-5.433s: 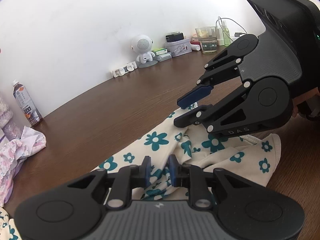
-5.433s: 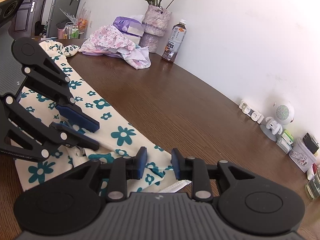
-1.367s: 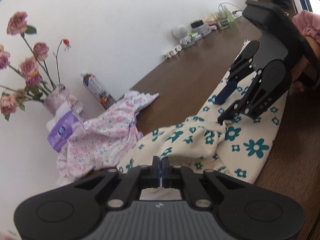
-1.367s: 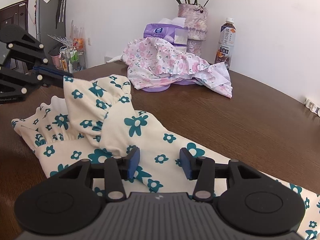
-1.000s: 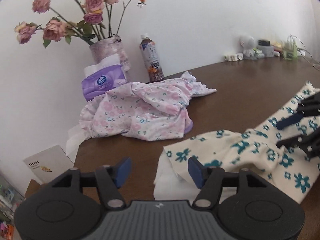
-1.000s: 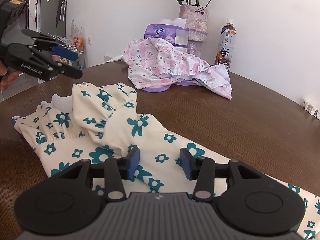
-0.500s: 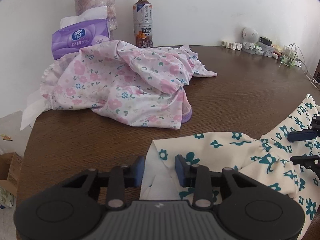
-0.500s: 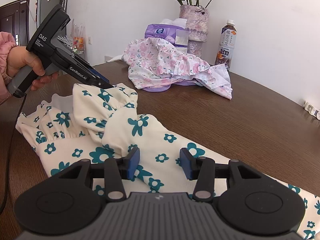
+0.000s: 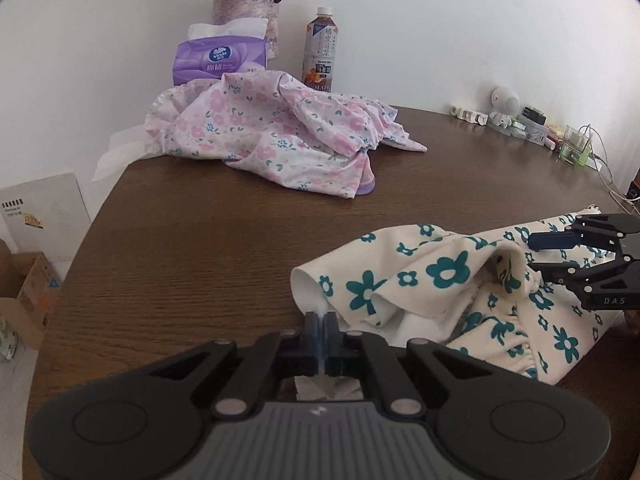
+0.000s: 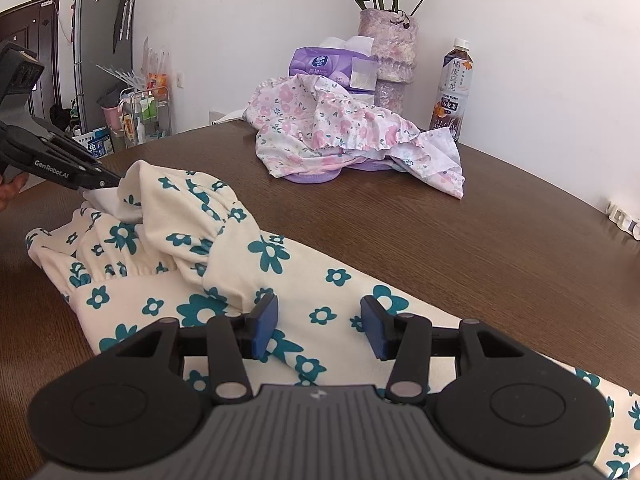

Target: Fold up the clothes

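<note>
Brown desk (image 9: 192, 264) carries the cream teal-flowered garment (image 10: 304, 280) across its near side; left claw (image 9: 320, 322) pinches a lifted white edge of it, right claw (image 10: 318, 326) hovers spread wide above the cloth.

Cream teal-flowered garment (image 10: 280, 272), rumpled, on table.

Black linkage claws (image 10: 318, 330), blue pads (image 10: 266, 322), silver rivets, "DAS" lettering.
</note>
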A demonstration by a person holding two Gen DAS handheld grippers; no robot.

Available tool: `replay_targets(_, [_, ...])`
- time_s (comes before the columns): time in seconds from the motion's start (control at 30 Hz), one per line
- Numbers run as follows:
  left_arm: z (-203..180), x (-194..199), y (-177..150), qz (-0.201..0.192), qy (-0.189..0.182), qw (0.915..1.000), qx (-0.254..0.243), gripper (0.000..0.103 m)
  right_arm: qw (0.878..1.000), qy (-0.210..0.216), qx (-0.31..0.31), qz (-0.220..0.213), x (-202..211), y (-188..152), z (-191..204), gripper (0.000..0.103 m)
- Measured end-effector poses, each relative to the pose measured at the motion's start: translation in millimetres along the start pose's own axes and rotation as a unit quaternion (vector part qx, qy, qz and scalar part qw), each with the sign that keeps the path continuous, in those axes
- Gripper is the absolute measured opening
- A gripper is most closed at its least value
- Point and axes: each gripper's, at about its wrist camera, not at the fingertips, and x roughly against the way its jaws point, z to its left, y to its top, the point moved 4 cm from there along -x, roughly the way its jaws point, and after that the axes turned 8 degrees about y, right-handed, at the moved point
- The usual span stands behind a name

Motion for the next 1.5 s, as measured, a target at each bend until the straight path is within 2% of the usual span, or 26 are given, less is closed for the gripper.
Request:
replay_targets(0.1, [2,11,11,-0.033,0.014,0.9993,0.008,0.009,1.0,0.0,0.0,0.0,0,0,0,0.047])
replay_targets(0.13, [2,12,14,-0.038,0.018,0.9991,0.007,0.014,1.0,0.0,0.0,0.0,0,0,0,0.047])
replay_targets(0.23, [-1,-1,21,-0.025,0.024,0.9993,-0.009,0.025,1.0,0.0,0.001,0.0,0,1,0,0.047])
replay_targets(0.37, [-2,-25,25,-0.001,0.034,0.9988,-0.035,0.026,1.0,-0.001,0.002,0.0,0,1,0,0.047])
replay_targets(0.5, [-5,-41,25,0.011,0.033,0.9977,-0.058,0.032,1.0,-0.001,0.002,0.0,0,0,1,0.047])
replay_targets(0.53, [-7,-42,26,0.009,0.033,0.9973,-0.064,0.028,1.0,-0.001,0.002,0.0,0,0,1,0.047])
replay_targets(0.6, [-11,-41,24,0.007,0.022,0.9977,-0.064,0.002,1.0,-0.001,0.002,0.0,0,0,1,0.047])
replay_targets(0.63, [-13,-39,23,0.005,0.027,0.9972,-0.069,0.001,1.0,0.0,0.002,0.0,1,0,1,0.047])
replay_targets(0.73, [-18,-26,16,0.003,0.035,0.9944,-0.1,0.0,1.0,0.001,0.002,0.0,1,0,1,0.047])
replay_targets(0.83, [-10,-9,4,0.006,0.03,0.9957,-0.087,0.0,1.0,0.002,0.002,0.0,1,0,1,0.048])
replay_targets(0.9, [-8,-4,-7,0.006,0.028,0.9969,-0.074,0.0,1.0,0.004,0.007,0.001,1,0,4,0.052])
replay_targets(1.03, [-1,-3,-9,-0.002,0.038,0.9981,-0.048,0.001,1.0,0.007,0.015,0.001,1,0,6,0.052])
replay_targets(1.13, [1,-1,-5,0.001,0.059,0.9972,-0.045,0.013,1.0,0.007,0.015,0.001,1,0,6,0.052])
replay_targets(1.23, [1,13,3,-0.03,0.084,0.9947,-0.05,0.018,1.0,0.008,0.014,0.001,1,0,6,0.052])
replay_targets(1.3, [-3,30,10,-0.059,0.066,0.9947,-0.052,0.024,1.0,0.009,0.013,0.001,2,0,6,0.052])
replay_targets(1.4, [-17,42,13,-0.056,-0.001,0.9975,-0.044,0.026,1.0,0.01,0.011,0.001,2,0,5,0.052])
replay_targets(1.5, [-26,32,7,-0.016,-0.036,0.999,-0.02,0.027,1.0,0.01,0.011,0.001,1,0,5,0.052])
